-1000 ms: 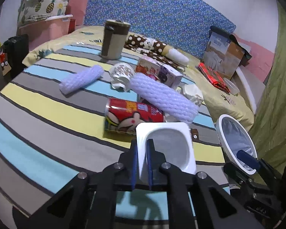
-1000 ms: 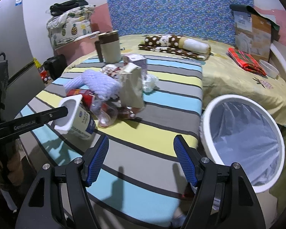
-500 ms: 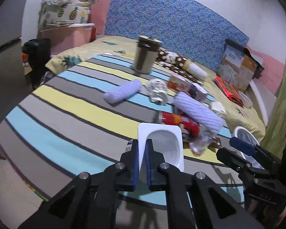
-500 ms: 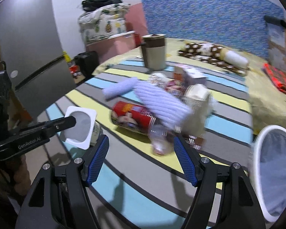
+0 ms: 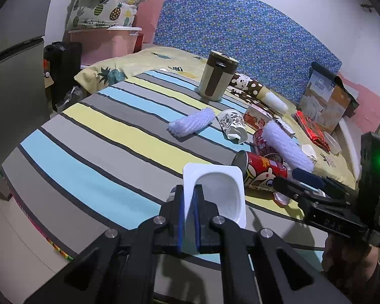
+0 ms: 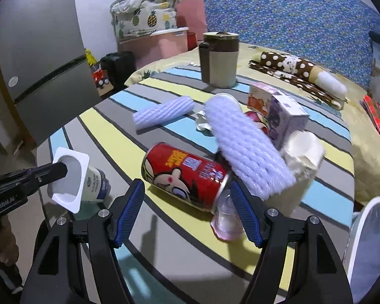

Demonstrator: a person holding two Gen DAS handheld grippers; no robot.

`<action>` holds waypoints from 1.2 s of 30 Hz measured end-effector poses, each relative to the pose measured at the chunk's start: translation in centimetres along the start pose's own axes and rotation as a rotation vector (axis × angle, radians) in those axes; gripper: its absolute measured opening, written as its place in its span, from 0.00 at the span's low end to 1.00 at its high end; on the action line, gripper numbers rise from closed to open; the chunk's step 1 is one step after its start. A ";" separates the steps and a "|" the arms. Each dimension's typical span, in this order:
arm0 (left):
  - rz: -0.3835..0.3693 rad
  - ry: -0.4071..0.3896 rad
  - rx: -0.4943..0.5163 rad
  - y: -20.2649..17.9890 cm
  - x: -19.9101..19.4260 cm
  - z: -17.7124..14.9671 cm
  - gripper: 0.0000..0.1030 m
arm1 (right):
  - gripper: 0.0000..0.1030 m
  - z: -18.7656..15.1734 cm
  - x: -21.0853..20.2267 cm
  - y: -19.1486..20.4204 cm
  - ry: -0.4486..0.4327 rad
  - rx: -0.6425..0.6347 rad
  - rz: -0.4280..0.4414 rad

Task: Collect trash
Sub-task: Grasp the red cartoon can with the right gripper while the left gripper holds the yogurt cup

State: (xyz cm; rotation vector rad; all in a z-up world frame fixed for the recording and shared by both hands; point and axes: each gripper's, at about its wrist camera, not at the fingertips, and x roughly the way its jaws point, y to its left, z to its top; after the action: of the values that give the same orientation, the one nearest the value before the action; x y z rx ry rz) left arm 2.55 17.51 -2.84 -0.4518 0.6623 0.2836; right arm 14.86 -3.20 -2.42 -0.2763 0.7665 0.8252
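Observation:
A white yogurt cup [image 5: 216,192] hangs just above the striped tablecloth, and my left gripper [image 5: 188,217] is shut on its near rim. In the right wrist view the same cup [image 6: 73,177] shows at the left, clamped by the left gripper [image 6: 60,171]. My right gripper [image 6: 187,192] stands open with nothing between its pads, its fingers either side of a red drink can [image 6: 185,174] lying on its side beyond them. The can [image 5: 263,172] leads a heap of trash; the right gripper [image 5: 291,179] hovers beside it.
The heap holds two lavender foam sleeves [image 6: 248,149] [image 6: 164,112], a clear plastic cup [image 6: 225,217], a white paper cup [image 6: 304,152], a patterned cup [image 5: 233,124] and small boxes [image 6: 286,116]. A brown flask [image 6: 220,58] stands behind. A white bin's rim [image 6: 362,215] is at the right.
Both views have swung left across the table. The bin has left the left wrist view and slid to the right edge of the right one. The red can now lies between the right fingers.

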 end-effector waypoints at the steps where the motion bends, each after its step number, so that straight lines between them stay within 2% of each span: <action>1: -0.002 0.001 -0.001 0.1 0.0 0.0 0.07 | 0.69 0.2 0.2 0.2 0.010 -0.009 -0.009; 6: -0.004 -0.002 -0.013 0.9 -0.2 -0.1 0.07 | 0.69 0.8 0.7 0.7 0.054 -0.056 -0.032; 15: -0.013 -0.004 -0.026 1.8 -0.4 -0.3 0.08 | 0.69 1.9 2.6 2.8 0.163 -0.402 -0.053; 19: -0.014 -0.006 -0.029 2.0 -0.6 -0.2 0.08 | 0.69 1.6 4.2 3.9 0.218 -0.568 -0.113; 21: -0.014 -0.007 -0.032 2.2 -0.6 -0.3 0.08 | 0.69 1.9 4.5 3.9 0.229 -0.569 -0.114; 26: -0.017 -0.007 -0.038 2.6 -0.6 -0.3 0.08 | 0.64 3.0 4.2 3.6 0.228 -0.459 -0.031; 36: -0.017 -0.007 -0.033 2.6 -0.6 -0.2 0.08 | 0.52 3.3 2.4 2.9 0.124 -0.256 0.044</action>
State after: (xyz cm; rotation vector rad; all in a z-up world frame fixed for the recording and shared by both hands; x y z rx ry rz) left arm 1.01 19.56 -3.44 -0.4876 0.6474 0.2805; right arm 15.35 1.72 -1.60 -0.5450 0.7851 0.9553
